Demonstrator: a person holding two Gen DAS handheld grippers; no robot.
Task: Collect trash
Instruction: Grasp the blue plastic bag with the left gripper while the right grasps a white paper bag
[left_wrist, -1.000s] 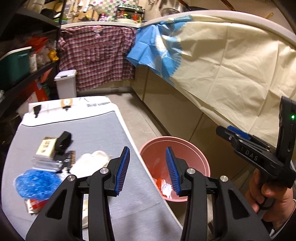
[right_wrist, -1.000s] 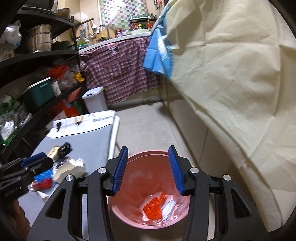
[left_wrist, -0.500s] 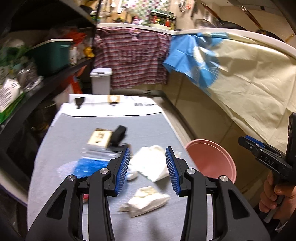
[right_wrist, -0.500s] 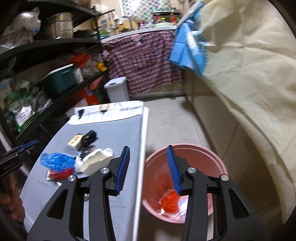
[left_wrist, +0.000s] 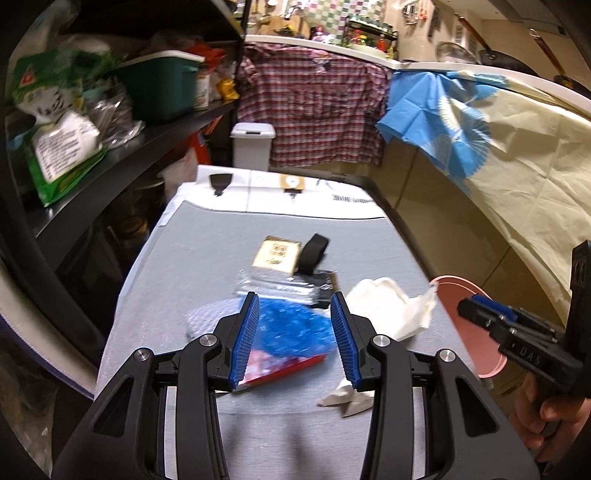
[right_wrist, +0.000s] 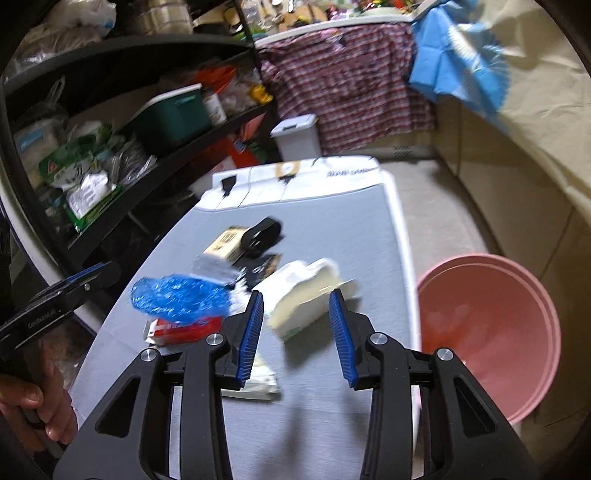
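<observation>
Hovering over the grey surface (left_wrist: 184, 258), we are holding the left gripper (left_wrist: 295, 341) spread above the blue bag (left_wrist: 291, 328) and the right gripper (right_wrist: 295, 336), its jaws having just narrowed yet empty, above the white wrapper (right_wrist: 303, 291), beside the pink bin (right_wrist: 491, 328).

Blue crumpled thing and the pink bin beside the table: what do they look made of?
Blue bag: thin plastic film, probably; it is glossy, translucent and finely crinkled. Pink bin: looks like moulded rigid plastic, with smooth, even walls, a faint sheen and a stepped rim.
</observation>
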